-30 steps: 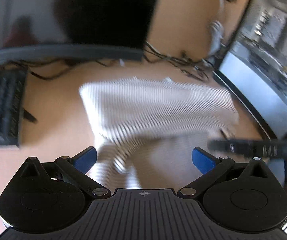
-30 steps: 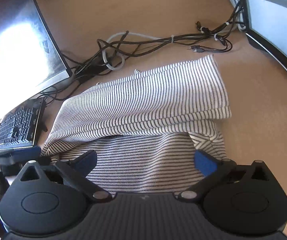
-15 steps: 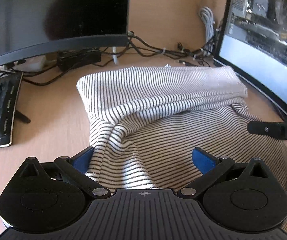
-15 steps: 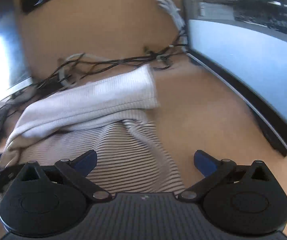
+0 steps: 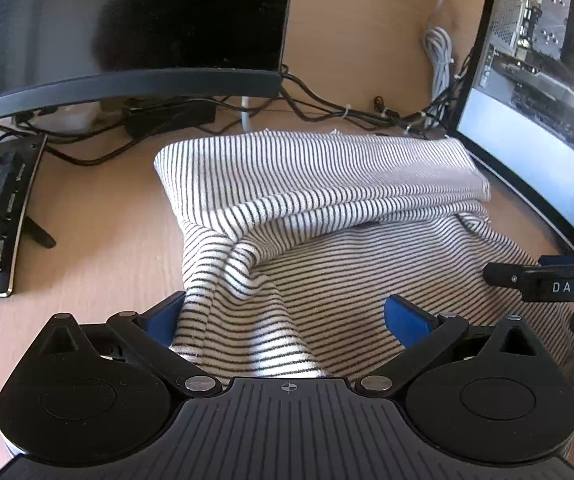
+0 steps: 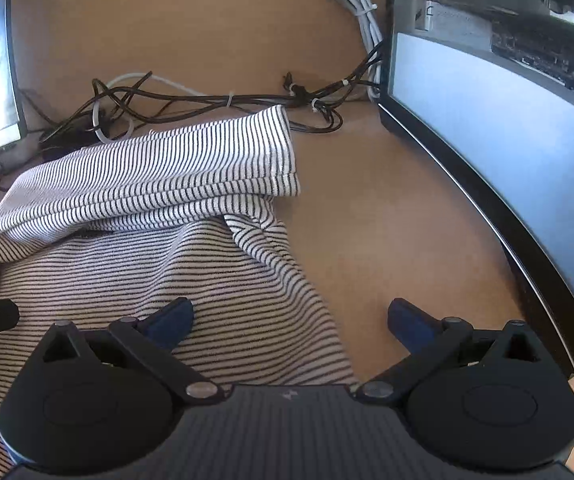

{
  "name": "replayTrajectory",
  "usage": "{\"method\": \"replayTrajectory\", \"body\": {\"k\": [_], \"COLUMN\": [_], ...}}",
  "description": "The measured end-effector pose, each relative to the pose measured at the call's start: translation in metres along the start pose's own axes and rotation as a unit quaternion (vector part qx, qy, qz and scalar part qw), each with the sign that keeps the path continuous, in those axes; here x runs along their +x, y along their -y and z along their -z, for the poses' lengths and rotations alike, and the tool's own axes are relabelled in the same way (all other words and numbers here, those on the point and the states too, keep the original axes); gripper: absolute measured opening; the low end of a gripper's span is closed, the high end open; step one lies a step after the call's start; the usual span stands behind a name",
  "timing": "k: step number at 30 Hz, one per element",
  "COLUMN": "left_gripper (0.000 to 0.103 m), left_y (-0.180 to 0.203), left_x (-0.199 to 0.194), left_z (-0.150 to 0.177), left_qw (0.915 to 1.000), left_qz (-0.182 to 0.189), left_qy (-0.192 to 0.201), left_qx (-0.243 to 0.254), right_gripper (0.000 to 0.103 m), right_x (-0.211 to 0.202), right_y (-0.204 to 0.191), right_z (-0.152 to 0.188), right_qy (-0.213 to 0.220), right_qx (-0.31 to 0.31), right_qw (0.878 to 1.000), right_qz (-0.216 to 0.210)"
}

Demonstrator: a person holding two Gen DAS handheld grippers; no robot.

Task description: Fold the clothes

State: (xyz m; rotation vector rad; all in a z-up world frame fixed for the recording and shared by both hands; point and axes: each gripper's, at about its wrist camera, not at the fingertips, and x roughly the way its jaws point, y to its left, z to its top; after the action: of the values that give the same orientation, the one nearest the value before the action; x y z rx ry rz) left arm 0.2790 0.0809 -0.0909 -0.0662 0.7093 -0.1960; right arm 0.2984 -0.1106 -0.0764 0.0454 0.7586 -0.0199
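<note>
Wooden desk (image 6: 387, 220) bare right of striped garment's (image 5: 327, 208) hem | monitors flank | both jaws spread, gripping nothing

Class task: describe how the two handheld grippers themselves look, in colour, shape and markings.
Both the left gripper and right gripper are matte black plastic, with a ribbed central body, two round domed housings, silver-pinned linkage arms and blue fingertips. White letters "DAS" show on the right gripper seen from the left wrist.

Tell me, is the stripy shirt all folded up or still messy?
Partly folded. The striped shirt's far part is doubled over into a neat band, but the near part lies rumpled on the desk.
</note>
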Motion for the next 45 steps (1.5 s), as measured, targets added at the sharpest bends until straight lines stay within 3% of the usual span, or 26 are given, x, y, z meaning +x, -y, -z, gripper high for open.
{"method": "replayTrajectory", "body": {"k": [8,11,13,15,17,19,20,21,23,25,27,31,33,35,38,41,43,45], "left_gripper": [0.103,0.103,0.103,0.103,0.103,0.103,0.103,0.103,0.103,0.103,0.103,0.103,0.103,0.103,0.103,0.103,0.103,0.103], "left_y": [0.009,0.010,0.001,-0.011,-0.009,0.004,0.009,0.014,0.022,0.026,0.028,0.024,0.019,0.009,-0.007,-0.016,-0.018,-0.017], "left_x": [0.005,0.007,0.004,-0.007,-0.015,-0.011,-0.006,-0.001,0.007,0.013,0.019,0.030,0.034,0.035,0.030,0.018,0.003,-0.012], "left_z": [-0.001,-0.004,-0.012,-0.023,-0.038,-0.049,-0.051,-0.052,-0.051,-0.045,-0.039,-0.035,-0.036,-0.038,-0.041,-0.043,-0.045,-0.048], "left_qw": [0.9988,0.9978,0.9978,0.9968,0.9987,0.9999,0.9994,0.9988,0.9970,0.9936,0.9899,0.9853,0.9828,0.9818,0.9841,0.9888,0.9949,0.9992], "left_qz": [-0.019,-0.020,-0.010,0.024,0.017,-0.012,-0.019,-0.022,-0.028,-0.046,-0.062,-0.085,-0.109,-0.131,-0.139,-0.121,-0.081,-0.025], "left_qy": [-0.027,-0.043,-0.065,-0.053,-0.016,0.008,0.009,0.006,-0.002,-0.006,-0.013,-0.023,-0.021,-0.023,-0.030,-0.035,-0.031,-0.021], "left_qx": [0.037,0.046,0.007,-0.054,-0.044,0.009,0.028,0.043,0.072,0.103,0.127,0.146,0.148,0.135,0.107,0.079,0.053,0.021], "right_gripper": [0.103,0.101,0.096,0.087,0.080,0.074,0.064,0.044,0.030,0.026,0.005,0.003,0.003,0.003,0.003,0.006,0.013,0.022], "right_x": [0.004,0.002,-0.014,-0.029,-0.026,0.000,0.014,0.032,0.059,0.056,0.043,-0.003,-0.019,-0.017,0.019,0.060,0.059,0.047], "right_y": [0.005,0.011,0.011,0.008,0.004,0.002,0.000,0.001,0.002,-0.005,-0.011,-0.009,-0.006,-0.005,0.001,0.008,0.011,0.012], "right_z": [-0.013,-0.028,-0.044,-0.065,-0.088,-0.103,-0.111,-0.114,-0.111,-0.109,-0.114,-0.151,-0.167,-0.169,-0.146,-0.106,-0.096,-0.109], "right_qy": [-0.039,-0.054,-0.009,0.051,0.080,0.065,0.057,0.029,-0.023,-0.009,0.018,0.098,0.133,0.141,0.079,-0.016,-0.012,-0.004], "right_qx": [-0.025,-0.029,-0.045,-0.083,-0.102,-0.093,-0.088,-0.074,-0.044,-0.064,-0.091,-0.078,-0.074,-0.087,-0.082,-0.080,-0.087,-0.089], "right_qw": [0.998,0.995,0.996,0.991,0.989,0.992,0.993,0.995,0.995,0.994,0.991,0.983,0.978,0.978,0.989,0.994,0.994,0.994], "right_qz": [-0.029,-0.075,-0.081,-0.088,-0.075,-0.061,-0.054,-0.056,-0.083,-0.083,-0.094,-0.137,-0.141,-0.124,-0.098,-0.079,-0.070,-0.061]}}
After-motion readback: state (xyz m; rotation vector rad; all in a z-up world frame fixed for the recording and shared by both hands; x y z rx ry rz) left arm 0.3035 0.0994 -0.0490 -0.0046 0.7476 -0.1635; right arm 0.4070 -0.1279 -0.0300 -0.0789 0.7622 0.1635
